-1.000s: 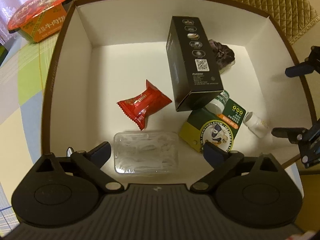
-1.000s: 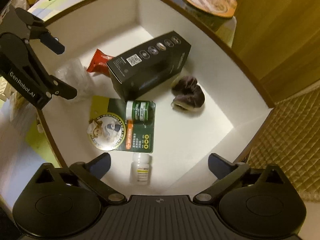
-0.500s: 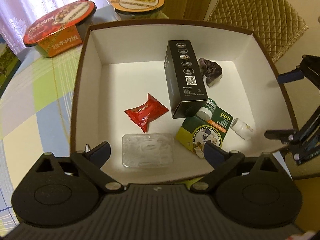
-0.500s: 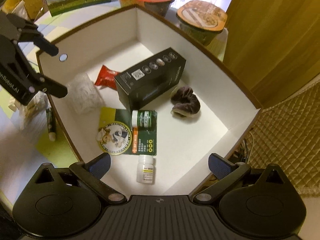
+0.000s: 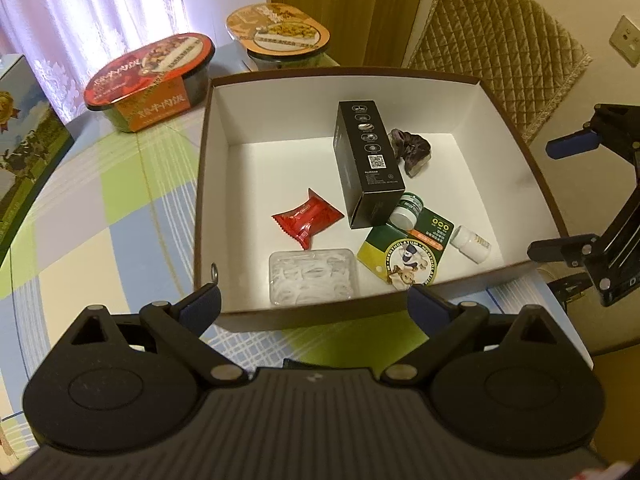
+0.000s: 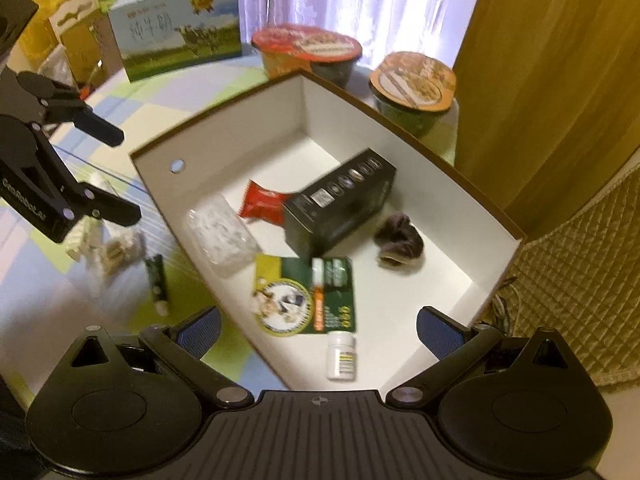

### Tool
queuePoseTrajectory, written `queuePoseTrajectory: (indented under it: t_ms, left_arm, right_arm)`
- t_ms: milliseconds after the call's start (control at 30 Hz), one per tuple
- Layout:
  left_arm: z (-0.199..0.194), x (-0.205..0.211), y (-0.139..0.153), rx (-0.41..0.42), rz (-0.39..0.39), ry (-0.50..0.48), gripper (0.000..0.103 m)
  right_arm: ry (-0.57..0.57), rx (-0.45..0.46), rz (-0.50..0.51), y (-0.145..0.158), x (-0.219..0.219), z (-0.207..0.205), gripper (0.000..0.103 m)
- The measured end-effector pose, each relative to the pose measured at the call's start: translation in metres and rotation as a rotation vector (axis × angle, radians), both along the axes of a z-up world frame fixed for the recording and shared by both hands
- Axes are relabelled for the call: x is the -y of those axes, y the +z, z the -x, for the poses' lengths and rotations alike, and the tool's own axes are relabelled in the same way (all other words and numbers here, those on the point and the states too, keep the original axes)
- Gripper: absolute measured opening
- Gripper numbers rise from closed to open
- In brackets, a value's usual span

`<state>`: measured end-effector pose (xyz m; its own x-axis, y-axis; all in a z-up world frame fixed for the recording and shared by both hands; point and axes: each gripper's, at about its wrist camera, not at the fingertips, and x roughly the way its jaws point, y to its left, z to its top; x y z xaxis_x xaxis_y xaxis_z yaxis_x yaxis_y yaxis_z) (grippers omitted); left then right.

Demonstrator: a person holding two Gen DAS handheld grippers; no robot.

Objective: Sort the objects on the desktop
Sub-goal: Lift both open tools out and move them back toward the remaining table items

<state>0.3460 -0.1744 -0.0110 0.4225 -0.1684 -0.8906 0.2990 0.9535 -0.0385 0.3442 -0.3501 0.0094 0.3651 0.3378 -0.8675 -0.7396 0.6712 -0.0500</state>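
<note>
Both claws hang above the table with nothing in them: the left claw point(image 5: 314, 306) and the right claw point(image 6: 318, 326) each have the fingers wide apart. The white box point(image 5: 420, 92) already holds a black carton point(image 5: 366, 168), a red snack packet point(image 5: 306, 218), a clear plastic case point(image 5: 312, 278), a green card point(image 5: 408, 248) and a small white bottle point(image 5: 472, 242). I judge that sorting continues. On the table beside the box lie a dark tube point(image 6: 157, 282) and some pale, blurred items point(image 6: 108, 248); the next move probably calls for the left claw to come down over one of them.
</note>
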Motion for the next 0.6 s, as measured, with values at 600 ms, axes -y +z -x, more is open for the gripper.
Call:
queuePoseTrajectory:
  t_ms: [600]
  left_arm:
    - [0.086, -0.043, 0.030, 0.082, 0.037, -0.012, 0.098]
  right_arm:
    - [-0.042, 0.053, -0.169, 0.020, -0.012, 0.072, 0.101]
